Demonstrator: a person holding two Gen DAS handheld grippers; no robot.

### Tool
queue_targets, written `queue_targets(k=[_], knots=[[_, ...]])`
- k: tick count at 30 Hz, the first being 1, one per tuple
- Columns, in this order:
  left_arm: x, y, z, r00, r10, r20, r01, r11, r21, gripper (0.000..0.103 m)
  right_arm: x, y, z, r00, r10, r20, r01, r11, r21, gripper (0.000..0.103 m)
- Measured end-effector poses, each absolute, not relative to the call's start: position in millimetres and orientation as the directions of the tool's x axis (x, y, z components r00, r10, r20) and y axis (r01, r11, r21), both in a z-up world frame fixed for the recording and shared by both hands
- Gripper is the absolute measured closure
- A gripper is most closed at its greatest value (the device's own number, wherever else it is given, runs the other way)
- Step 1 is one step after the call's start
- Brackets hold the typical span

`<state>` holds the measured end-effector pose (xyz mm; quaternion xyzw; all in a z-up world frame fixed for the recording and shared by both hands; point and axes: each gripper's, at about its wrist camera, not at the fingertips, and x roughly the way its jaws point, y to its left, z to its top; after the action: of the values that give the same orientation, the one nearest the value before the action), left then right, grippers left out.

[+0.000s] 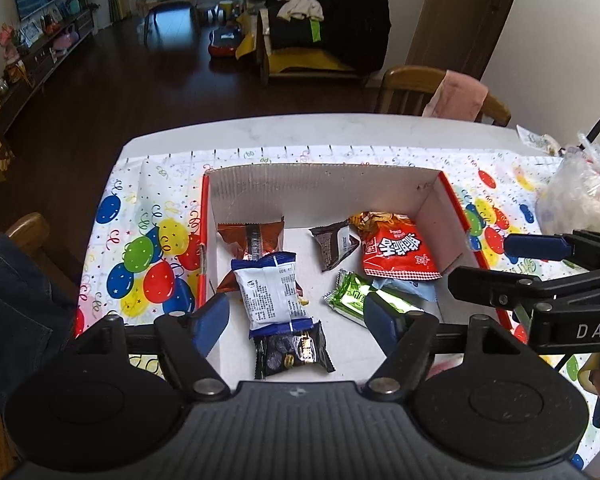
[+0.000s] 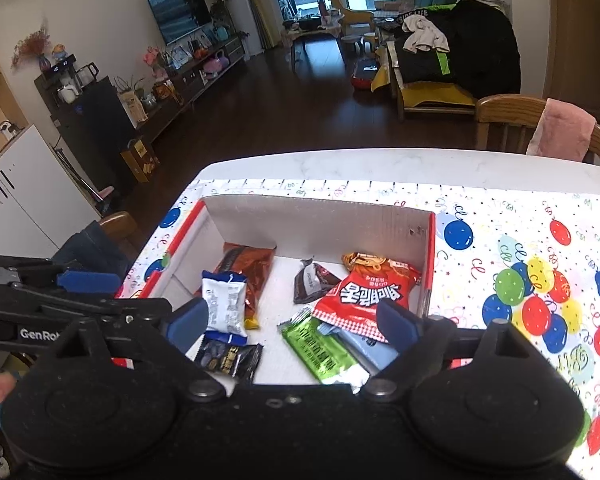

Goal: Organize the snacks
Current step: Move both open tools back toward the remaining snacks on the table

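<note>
Left claw (image 1: 296, 320), fingers apart and empty, above the blue-white packet (image 1: 270, 290) in the box (image 1: 324, 186) on the desk (image 1: 340, 128); right claw (image 2: 294, 322) — likewise apart, empty — above the green packet (image 2: 324, 350).

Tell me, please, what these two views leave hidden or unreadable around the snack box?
- Near wall of the box: both wrist views, covered by each tool's body.
- Light blue packet: both views, mostly under the red packet and green packet.
- Orange-brown packet: left wrist view, lower part under the white and blue packet.
- Clear plastic bag: left wrist view, cut by the right edge; contents unclear.
- Small print on the wrappers: too small to read.
</note>
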<state>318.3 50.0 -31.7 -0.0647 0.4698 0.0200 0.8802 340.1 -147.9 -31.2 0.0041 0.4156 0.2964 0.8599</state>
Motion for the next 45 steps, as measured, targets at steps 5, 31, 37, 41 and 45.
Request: queue_targets(k=[5,31,37,41,45], knots=[[298.0,51.3,-22.5,0.584,-0.038,-0.811,-0.088,0.99,-0.11,0.029,321.2,-154.6,-24.9,0.484,0.533,-0.694,-0.506,0.817,0.275,0.008],[197.9,34.3,-58.9,0.561,-0.152,-0.813,0.091,0.988,-0.122,0.023,214.7,-171.2,-61.7,0.485,0.496,-0.721,-0.595,0.791,0.143,0.0],[182.9,23.2,-86.2,0.514,-0.176,-0.84,0.192,0.978,-0.087,0.023,198.2,-168.1,-94.5,0.465,0.43,-0.774,-0.633,0.772,0.048,0.001],[176.0,12.5,-103.3,0.479,-0.186,-0.858,0.274,0.96,-0.056,0.023,189.2,-170.8,-119.4,0.435,0.399,-0.807,-0.646,0.763,0.029,0.005],[173.3,2.4,-119.4,0.436,-0.198,-0.878,0.35,0.936,-0.037,0.023,181.1,-173.9,-138.2,0.402,0.388,-0.829,-0.654,0.755,0.036,0.012]])
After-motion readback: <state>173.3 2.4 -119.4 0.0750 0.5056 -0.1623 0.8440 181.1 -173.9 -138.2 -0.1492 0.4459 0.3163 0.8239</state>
